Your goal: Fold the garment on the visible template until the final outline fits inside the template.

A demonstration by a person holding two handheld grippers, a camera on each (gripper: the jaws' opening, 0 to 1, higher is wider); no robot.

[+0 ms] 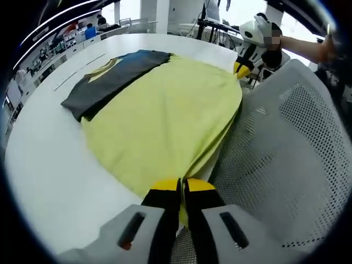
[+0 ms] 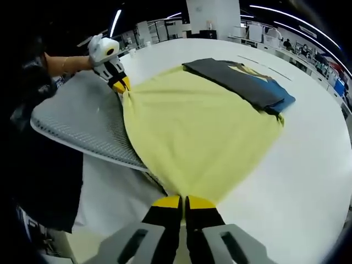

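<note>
Yellow garment (image 1: 165, 118), dark grey template (image 1: 113, 80), white table (image 1: 49, 165).

No legible text, label, brand or number appeared anywhere; the pale marking on the dark grey folded cloth (image 1: 115, 77) at eleven o'clock was unreadable.

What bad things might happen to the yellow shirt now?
1. Both grippers pinch corners of the yellow garment: the left gripper and the right gripper. If one pinch slips, that side may drop and wrinkle.
2. The held edge lies over the perforated grey panel, so it might snag there.
3. The dark folded cloth rests on the garment's far end. Pulling hard might drag it along.
</note>
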